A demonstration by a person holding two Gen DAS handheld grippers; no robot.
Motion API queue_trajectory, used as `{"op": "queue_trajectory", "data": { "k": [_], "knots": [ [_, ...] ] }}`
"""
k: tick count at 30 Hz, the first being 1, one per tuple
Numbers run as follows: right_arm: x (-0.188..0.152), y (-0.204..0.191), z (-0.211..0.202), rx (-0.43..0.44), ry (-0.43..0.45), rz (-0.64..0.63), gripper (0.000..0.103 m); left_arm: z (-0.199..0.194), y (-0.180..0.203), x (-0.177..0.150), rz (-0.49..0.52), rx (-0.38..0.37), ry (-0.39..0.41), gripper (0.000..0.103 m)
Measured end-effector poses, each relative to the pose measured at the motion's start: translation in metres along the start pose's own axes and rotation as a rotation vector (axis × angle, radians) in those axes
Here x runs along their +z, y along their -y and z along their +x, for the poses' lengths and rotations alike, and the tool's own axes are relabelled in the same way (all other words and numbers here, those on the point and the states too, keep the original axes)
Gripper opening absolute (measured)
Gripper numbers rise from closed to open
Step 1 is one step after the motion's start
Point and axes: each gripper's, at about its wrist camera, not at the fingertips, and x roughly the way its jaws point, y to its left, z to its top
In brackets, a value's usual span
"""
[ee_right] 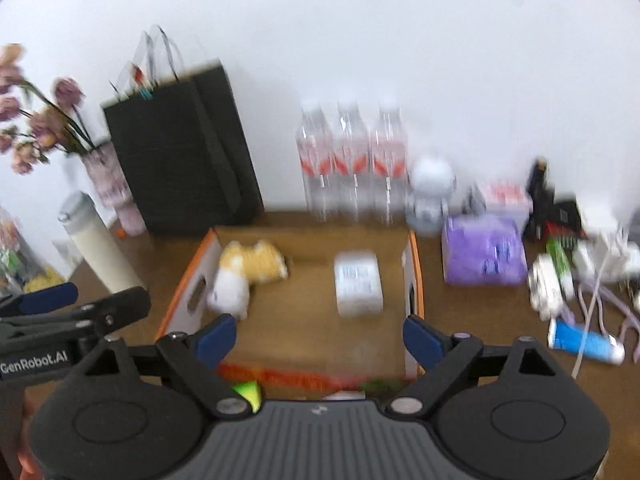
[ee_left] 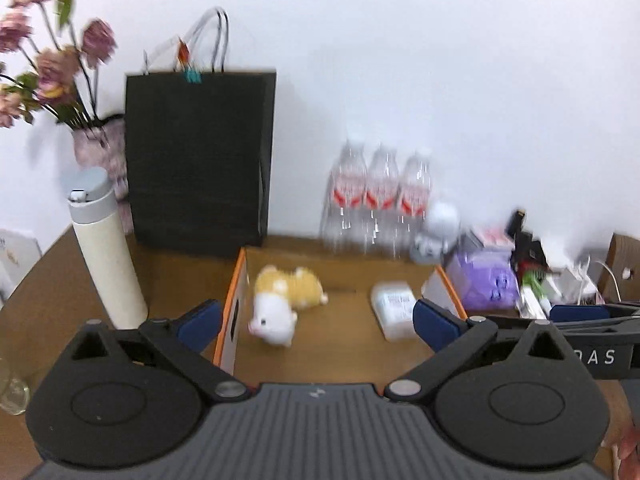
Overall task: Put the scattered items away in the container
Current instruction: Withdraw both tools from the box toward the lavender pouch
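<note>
Plush toy [ee_left: 280, 304] in box [ee_left: 230, 320], beyond empty, spread left claw [ee_left: 316, 316]

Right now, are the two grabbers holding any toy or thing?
No, nothing is held. The left gripper and right gripper both stand open and empty above the cardboard box. The plush toy and white packet lie inside it, untouched.

Three water bottles [ee_right: 352, 160], two plush toys [ee_right: 244, 276], one cardboard box [ee_right: 414, 264], one black bag [ee_right: 180, 152], one flask [ee_right: 100, 248].

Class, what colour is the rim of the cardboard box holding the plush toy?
Orange; the box rim shows best in the right wrist view.
</note>
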Motion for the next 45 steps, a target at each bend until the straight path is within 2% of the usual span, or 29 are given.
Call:
{"op": "queue_trajectory", "data": {
  "k": [2,5,7,11,16,20,22,24,28,30,32,35,36,40,42,45],
  "knots": [
    [-0.024,-0.002,0.002,-0.025,0.081,-0.033,0.091,0.002,0.0,-0.026,0.027,0.023,0.057,0.103],
    [-0.06,-0.004,0.009,-0.033,0.167,-0.056,0.092,-0.004,-0.003,-0.063,0.081,0.02,0.164,0.103],
    [-0.087,-0.003,0.013,-0.025,0.216,-0.054,0.093,-0.004,-0.003,-0.087,0.113,0.014,0.206,0.103],
    [-0.127,0.001,0.029,-0.024,0.232,-0.04,0.093,0.006,-0.003,-0.12,0.14,0.024,0.19,0.103],
    [-0.15,0.004,0.04,-0.049,0.21,-0.031,0.093,0.013,-0.012,-0.135,0.109,0.038,0.134,0.103],
    [-0.187,0.008,0.011,-0.034,0.223,-0.027,0.093,-0.017,-0.023,-0.166,0.122,0.037,0.124,0.103],
    [-0.216,0.011,-0.005,-0.006,0.227,-0.035,0.101,-0.031,-0.029,-0.186,0.124,0.024,0.084,0.103],
    [-0.243,0.014,-0.017,0.013,0.202,-0.041,0.103,-0.045,-0.03,-0.204,0.152,0.021,0.051,0.103],
    [-0.282,0.017,-0.046,0.018,0.201,-0.01,0.103,-0.086,-0.028,-0.24,0.153,0.027,0.073,0.103],
    [-0.297,0.019,-0.064,0.036,0.23,0.014,0.103,-0.104,-0.028,-0.254,0.153,0.01,0.079,0.103],
    [-0.314,0.021,-0.084,0.052,0.297,0.029,0.103,-0.114,-0.027,-0.264,0.175,0.011,0.078,0.103],
    [-0.339,0.02,-0.105,0.034,0.476,0.017,0.103,-0.114,-0.028,-0.266,0.227,0.024,0.071,0.103],
    [-0.341,0.017,-0.106,0.015,0.489,-0.008,0.103,-0.11,-0.029,-0.263,0.226,0.029,0.072,0.103],
    [-0.316,0.008,-0.087,0.01,0.351,-0.024,0.103,-0.089,-0.033,-0.248,0.202,0.043,0.062,0.103],
    [-0.303,0.006,-0.072,0.045,0.295,-0.037,0.093,-0.079,-0.035,-0.241,0.194,0.059,0.058,0.103],
    [-0.286,-0.002,-0.047,0.071,0.235,-0.07,0.087,-0.063,-0.043,-0.231,0.184,0.06,0.051,0.103]
  ]
}}
